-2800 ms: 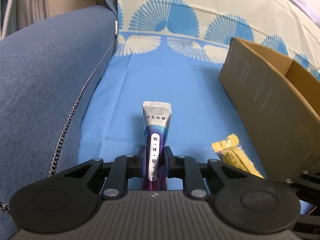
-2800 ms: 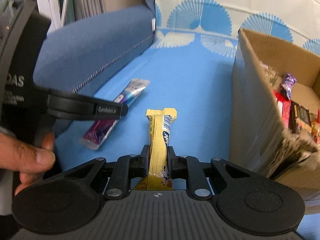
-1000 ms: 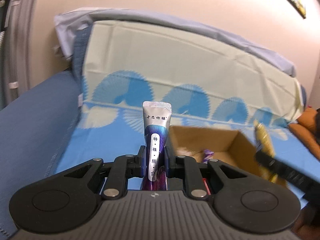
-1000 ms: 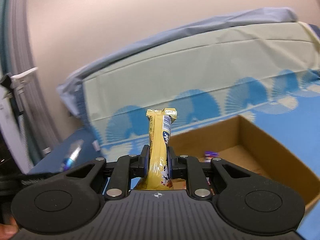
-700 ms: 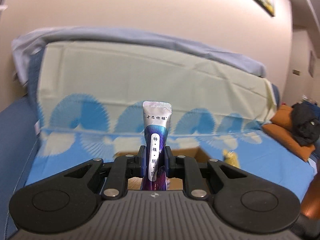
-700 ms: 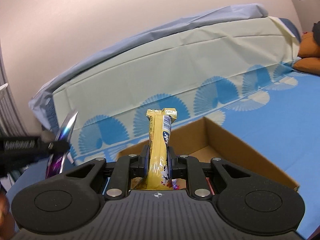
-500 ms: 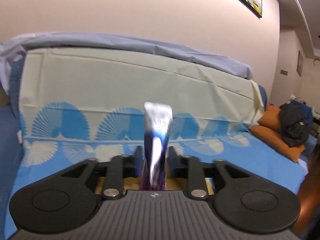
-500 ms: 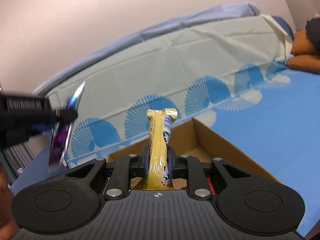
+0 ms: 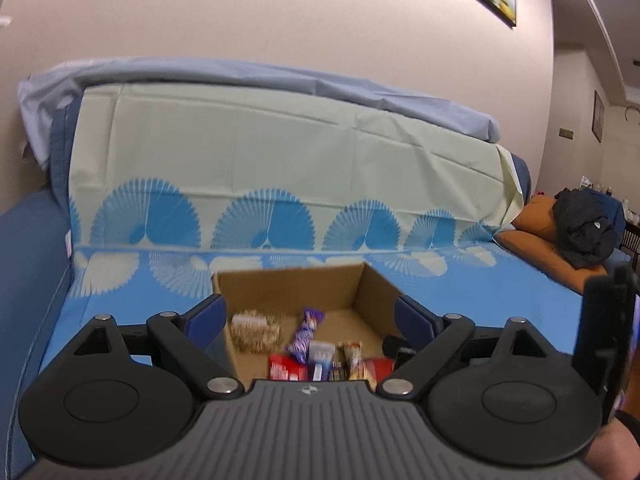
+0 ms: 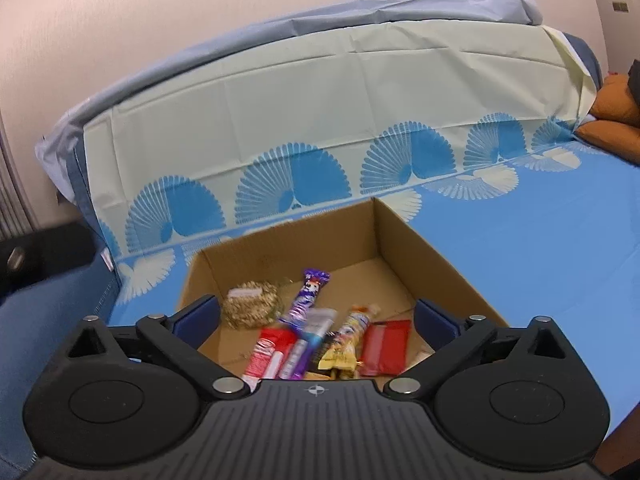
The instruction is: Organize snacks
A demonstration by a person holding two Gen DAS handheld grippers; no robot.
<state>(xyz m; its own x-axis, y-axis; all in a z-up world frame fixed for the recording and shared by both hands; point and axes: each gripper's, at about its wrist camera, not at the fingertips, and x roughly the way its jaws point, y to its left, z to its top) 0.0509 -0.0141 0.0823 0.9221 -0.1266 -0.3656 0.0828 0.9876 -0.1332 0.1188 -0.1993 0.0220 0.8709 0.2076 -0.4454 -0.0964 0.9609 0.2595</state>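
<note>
Your left hand-held gripper [image 9: 310, 316] is above the near edge of an open cardboard box [image 9: 288, 286] that sits on a sofa seat covered by a blue fan-patterned cloth [image 9: 120, 304]. Its jaws are spreading wide with nothing between them; the silver and purple tube it carried a second ago has left the grip. That tube [image 10: 310, 338] now lies inside the box, silver end pointing away from you.

Your right hand-held gripper [image 10: 316, 318] hovers over the same box, jaws also opening and empty. The yellow bar [image 10: 348, 340] it was clamping half a second ago now rests in the box, just right of the tube.

Around them lie a pale oat cake [image 10: 250, 306], a purple wrapper [image 10: 306, 296], a red and white bar [image 10: 266, 354] and a red packet [image 10: 386, 346].

Both snacks look delivered, so you are likely free to fetch whatever remains outside.
</note>
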